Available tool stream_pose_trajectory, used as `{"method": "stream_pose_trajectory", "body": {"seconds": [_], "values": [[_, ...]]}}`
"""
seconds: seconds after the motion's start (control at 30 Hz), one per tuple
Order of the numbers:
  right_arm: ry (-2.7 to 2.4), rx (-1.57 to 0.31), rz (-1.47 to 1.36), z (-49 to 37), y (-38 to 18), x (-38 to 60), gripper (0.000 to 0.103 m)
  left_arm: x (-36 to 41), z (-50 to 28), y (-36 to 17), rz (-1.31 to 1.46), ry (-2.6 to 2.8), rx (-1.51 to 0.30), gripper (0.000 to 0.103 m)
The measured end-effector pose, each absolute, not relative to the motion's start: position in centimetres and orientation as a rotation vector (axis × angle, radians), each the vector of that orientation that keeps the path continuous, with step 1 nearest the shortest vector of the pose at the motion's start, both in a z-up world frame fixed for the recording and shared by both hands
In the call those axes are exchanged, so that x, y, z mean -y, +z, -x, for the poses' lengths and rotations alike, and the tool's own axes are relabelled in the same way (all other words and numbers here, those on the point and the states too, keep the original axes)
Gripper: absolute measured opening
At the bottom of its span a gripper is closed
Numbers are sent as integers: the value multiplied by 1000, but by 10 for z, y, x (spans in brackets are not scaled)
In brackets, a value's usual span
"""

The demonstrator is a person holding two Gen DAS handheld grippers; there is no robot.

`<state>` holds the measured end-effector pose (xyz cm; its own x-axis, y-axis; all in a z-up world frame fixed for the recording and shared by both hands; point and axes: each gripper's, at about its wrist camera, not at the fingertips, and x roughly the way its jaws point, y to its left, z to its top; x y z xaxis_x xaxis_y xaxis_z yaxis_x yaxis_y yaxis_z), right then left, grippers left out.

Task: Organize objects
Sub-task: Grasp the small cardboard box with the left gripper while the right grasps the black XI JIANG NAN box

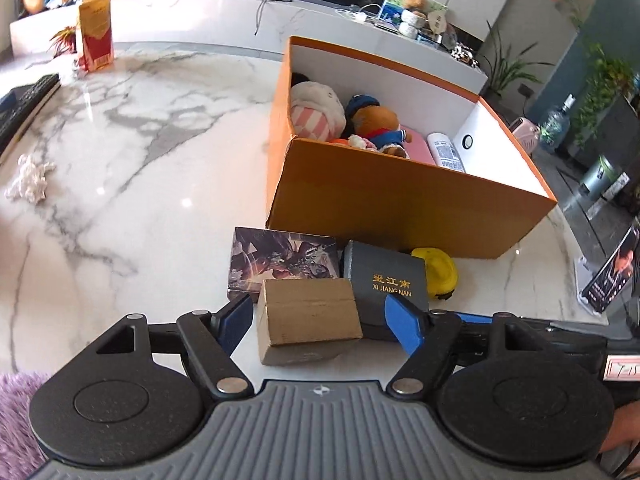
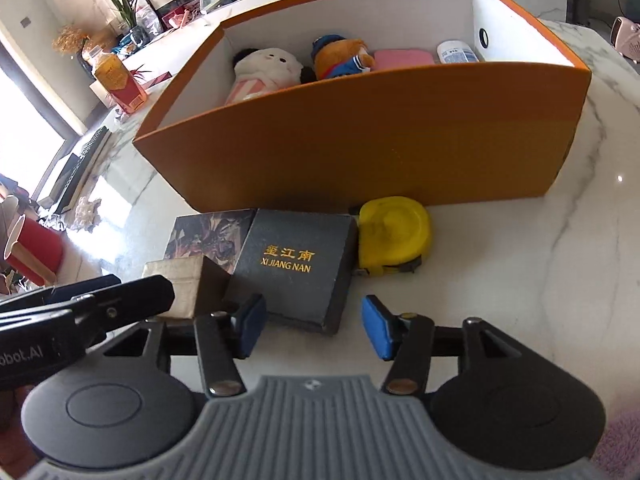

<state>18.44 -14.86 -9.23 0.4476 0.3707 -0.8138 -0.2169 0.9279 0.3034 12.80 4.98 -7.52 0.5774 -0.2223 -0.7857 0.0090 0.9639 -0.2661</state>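
Observation:
An open orange box stands on the marble table and holds plush toys, a pink item and a white bottle. In front of it lie a picture box, a small brown cardboard box, a dark "XI JIANG NAN" box and a yellow tape measure. My left gripper is open with its blue pads on either side of the cardboard box. My right gripper is open just in front of the dark box's near corner.
A crumpled white tissue and a keyboard lie at the table's left. An orange-red bottle stands at the far left. A photo card leans at the right table edge. A cluttered white counter runs behind.

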Motion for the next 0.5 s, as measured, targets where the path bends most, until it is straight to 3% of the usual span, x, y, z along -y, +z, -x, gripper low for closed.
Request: {"method": "stream_pose_trajectory", "body": {"seconds": [0.5], "values": [[299, -1037, -214, -192, -96, 161, 63, -37, -141, -92, 218, -75, -991, 85]]}}
